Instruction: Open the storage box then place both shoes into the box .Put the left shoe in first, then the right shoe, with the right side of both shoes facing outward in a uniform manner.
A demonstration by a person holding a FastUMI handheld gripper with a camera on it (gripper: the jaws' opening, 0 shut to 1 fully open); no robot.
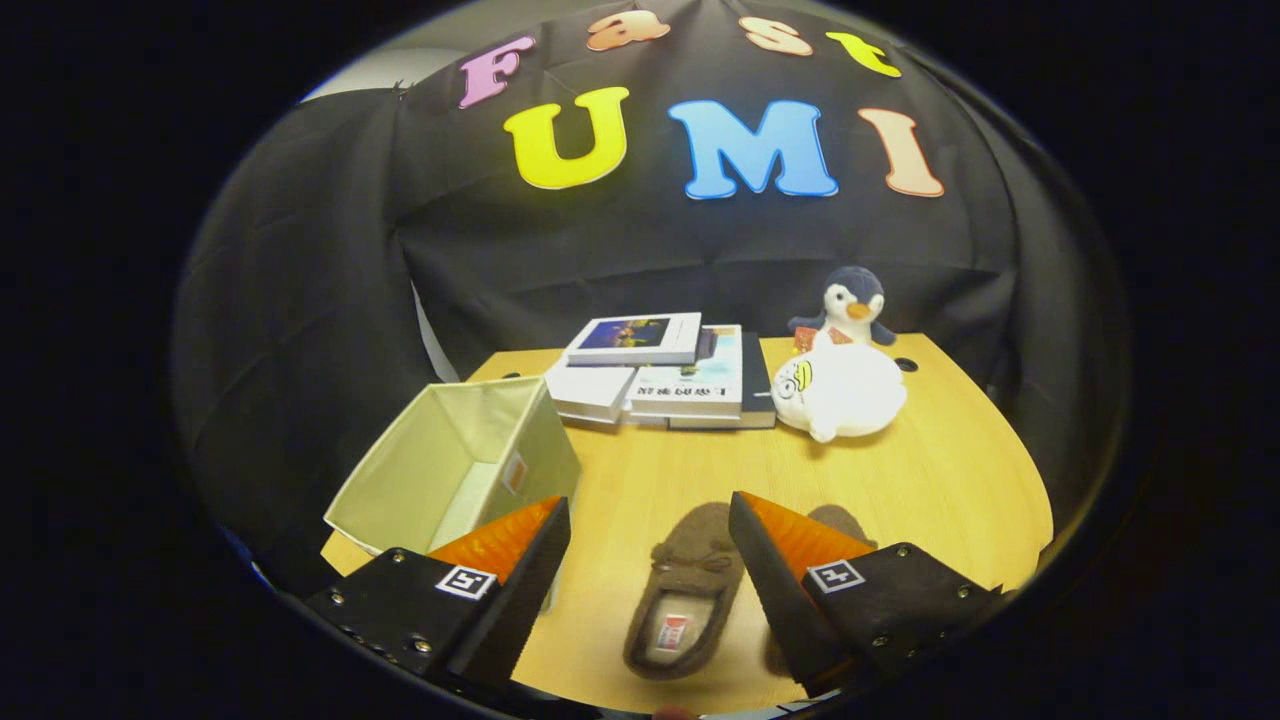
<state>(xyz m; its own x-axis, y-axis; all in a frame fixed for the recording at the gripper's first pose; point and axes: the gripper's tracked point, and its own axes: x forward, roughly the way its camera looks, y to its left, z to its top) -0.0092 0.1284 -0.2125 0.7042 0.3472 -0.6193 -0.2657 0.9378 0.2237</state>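
Observation:
A pale fabric storage box (455, 465) stands open-topped on the wooden table (900, 480), just ahead of my left finger, and its inside looks empty. One brown slipper (690, 590) lies on the table between my fingers, toe pointing away. The second brown slipper (845, 523) lies beside it to the right, mostly hidden behind my right finger. My gripper (650, 520) hovers above the slippers, open, with nothing between its fingers.
A stack of books (665, 375) lies at the back of the table. To their right sit a white plush toy (840, 390) and a small penguin toy (850, 300). Black cloth walls close the booth behind and on both sides.

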